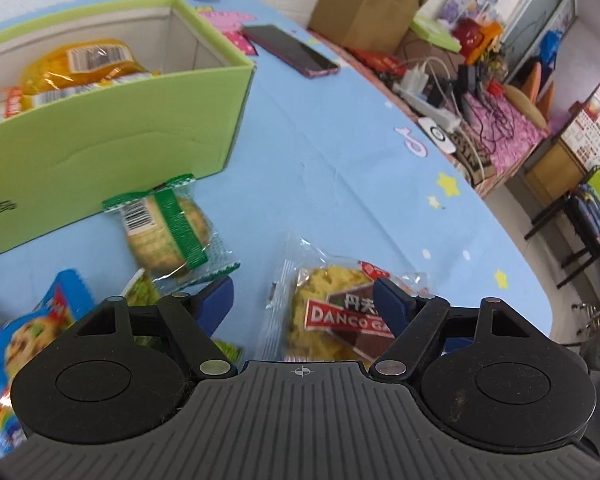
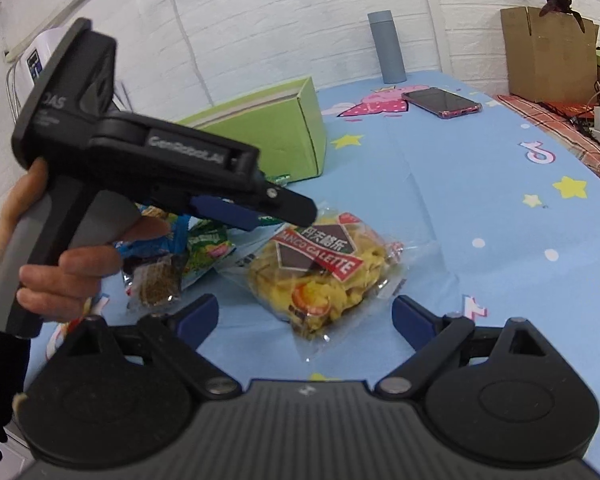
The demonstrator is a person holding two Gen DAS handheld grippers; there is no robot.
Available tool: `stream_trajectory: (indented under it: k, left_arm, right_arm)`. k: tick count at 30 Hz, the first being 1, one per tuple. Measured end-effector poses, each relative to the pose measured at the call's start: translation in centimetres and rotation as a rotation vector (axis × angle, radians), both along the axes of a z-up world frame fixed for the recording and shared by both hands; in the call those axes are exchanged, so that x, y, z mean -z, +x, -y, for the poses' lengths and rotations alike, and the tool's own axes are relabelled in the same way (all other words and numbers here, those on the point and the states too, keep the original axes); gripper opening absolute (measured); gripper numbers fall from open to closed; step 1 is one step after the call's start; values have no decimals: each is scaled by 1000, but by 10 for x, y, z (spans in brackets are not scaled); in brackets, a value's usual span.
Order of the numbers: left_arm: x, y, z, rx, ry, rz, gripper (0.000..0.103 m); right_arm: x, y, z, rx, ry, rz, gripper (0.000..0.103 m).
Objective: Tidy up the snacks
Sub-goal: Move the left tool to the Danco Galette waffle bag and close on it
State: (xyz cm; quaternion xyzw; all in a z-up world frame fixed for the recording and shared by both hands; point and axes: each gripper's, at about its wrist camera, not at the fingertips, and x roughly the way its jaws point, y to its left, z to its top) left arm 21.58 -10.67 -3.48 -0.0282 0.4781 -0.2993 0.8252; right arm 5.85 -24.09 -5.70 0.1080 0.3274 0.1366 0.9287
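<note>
Both my grippers, left point(image 1: 304, 304) and right point(image 2: 305, 316), hang released over the galette pack point(image 2: 320, 268), bracketing it for transfer into the box point(image 1: 112, 136).

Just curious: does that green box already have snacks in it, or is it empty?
Not empty. The green box has no lid on, and a yellow snack packet plus other wrappers lie inside.

Clear yellow galette pkt point(image 2: 320, 276) flat on tablecloth, nr green box point(image 1: 112, 140)

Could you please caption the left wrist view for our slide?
Open left tongs over a Danco Galette packet beside the green box.
</note>
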Motion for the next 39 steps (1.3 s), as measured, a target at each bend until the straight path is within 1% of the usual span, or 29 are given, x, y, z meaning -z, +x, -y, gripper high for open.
stream_trajectory:
  k: [2,4,5,9,12,16,20,26,29,32,34,37,39]
  left_arm:
    - [3,1,3,4,10,0,57]
    - [2,-3,4,23,-2,-8,50]
    - [2,-7,4,29,-12,-21,50]
    - [2,-32,0,8,-16,-24,51]
    - [1,-53,-2,-17,-3,3,51]
    - [1,-72,-4,-25,-3,7,53]
    - [3,-85,-12,-33,-29,-11,54]
    - [3,-107,-25,-47,-35,4,56]
    - [3,-117,-35,-58,-36,14,57]
    - [3,-123,-47,-73,-48,10,61]
    - [2,-127,-56,-98,-57,24,72]
    - [2,-128,-62,-109,-62,33,72]
    - [5,-125,-60,-101,-66,20,70]
  right_arm:
    - [0,7,-3,-5,-24,2,94]
    - [-1,9,-4,-13,-50,6,94]
    - [-1,10,-2,-17,-51,4,94]
    - [2,10,2,-3,-67,-3,94]
    - [2,5,5,-7,-50,-1,94]
    - [1,-4,3,-6,-48,2,94]
    - [-1,-12,-2,1,-48,2,94]
    - [-3,-35,-15,-10,-36,6,94]
    - [-3,-45,-24,-30,-48,4,94]
    - [-5,-50,-28,-49,-61,20,93]
    - [-8,-53,-25,-35,-75,26,93]
    - [-9,-57,-26,-21,-108,30,93]
    - [-7,-57,-26,-27,-95,30,93]
